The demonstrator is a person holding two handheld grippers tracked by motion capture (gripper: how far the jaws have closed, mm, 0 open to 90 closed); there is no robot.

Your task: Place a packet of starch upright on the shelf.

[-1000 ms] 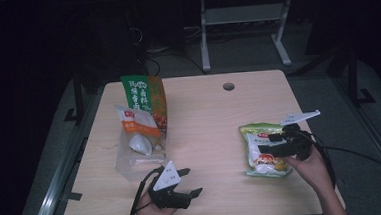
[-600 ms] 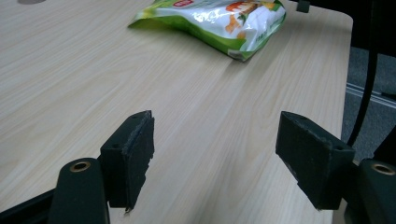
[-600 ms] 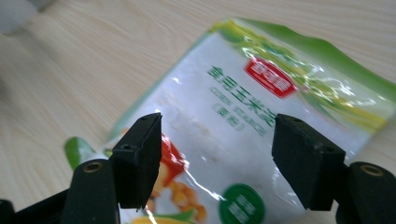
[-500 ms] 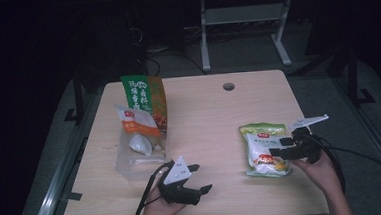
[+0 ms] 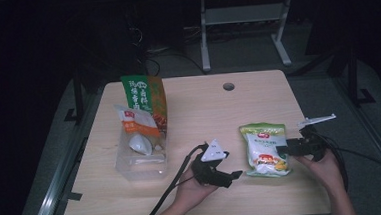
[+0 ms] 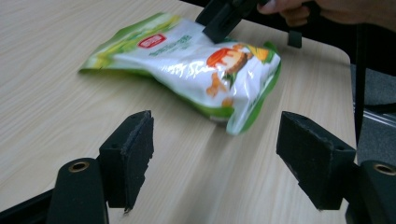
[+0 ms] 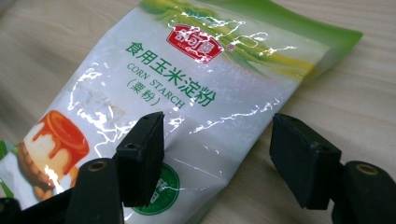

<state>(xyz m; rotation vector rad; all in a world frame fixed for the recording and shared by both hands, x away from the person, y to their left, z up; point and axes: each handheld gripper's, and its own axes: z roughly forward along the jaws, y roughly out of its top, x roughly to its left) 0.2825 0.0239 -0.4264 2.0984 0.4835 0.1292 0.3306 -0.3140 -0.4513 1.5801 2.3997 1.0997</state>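
Lying flat on the table (image 5: pixel 193 102) at its right front: corn starch pouch (image 5: pixel 265 148), label legible only from the right gripper view (image 7: pixel 187 84). Noted from high view a clear bin (image 5: pixel 141 163) holding upright packets, far left. Packet print too small to read. Left gripper (image 6: pixel 215 158) spread wide, empty, near pouch. Right gripper (image 7: pixel 217 158) spread over pouch; contact unclear.

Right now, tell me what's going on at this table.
A person holds a two-jaw gripper in each hand over a light wooden table. The right gripper, jaws open, is at the right edge of a green-and-white corn starch pouch lying flat. The left gripper, also open and empty, points at that pouch from the left. Farther left, a clear plastic bin holds a green-and-orange packet and a white-and-orange packet.
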